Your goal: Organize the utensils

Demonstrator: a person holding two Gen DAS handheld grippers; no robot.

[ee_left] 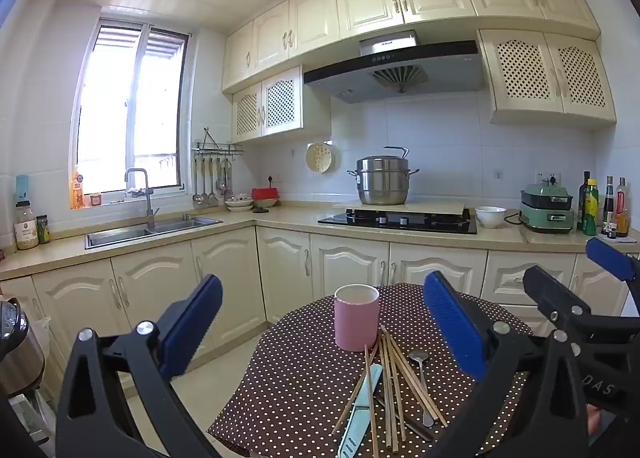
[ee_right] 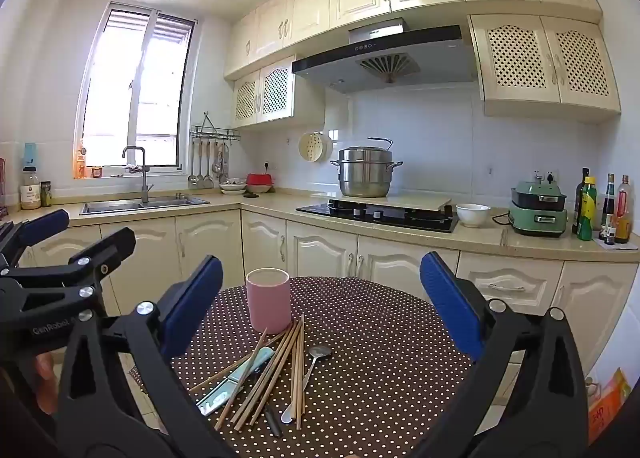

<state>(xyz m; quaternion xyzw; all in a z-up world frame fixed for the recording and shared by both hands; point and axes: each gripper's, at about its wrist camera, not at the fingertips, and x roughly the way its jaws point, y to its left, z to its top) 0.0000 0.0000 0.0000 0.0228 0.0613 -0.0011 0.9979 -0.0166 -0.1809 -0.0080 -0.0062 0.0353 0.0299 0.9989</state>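
from the left wrist view, the left gripper [ee_left: 322, 326] is hovering over the dotted tablecloth [ee_left: 460, 390] with its jaws spread wide and holding nothing. a pink cup [ee_left: 356, 317] is standing upright on the cloth, and just in front of it chopsticks [ee_left: 394, 382], a spoon [ee_left: 422, 382] and a pale blue knife [ee_left: 360, 414] are lying in a loose heap. from the right wrist view, the right gripper [ee_right: 320, 302] is likewise standing wide apart and empty, with the same heap lying between its fingers and the left gripper showing at the left edge.
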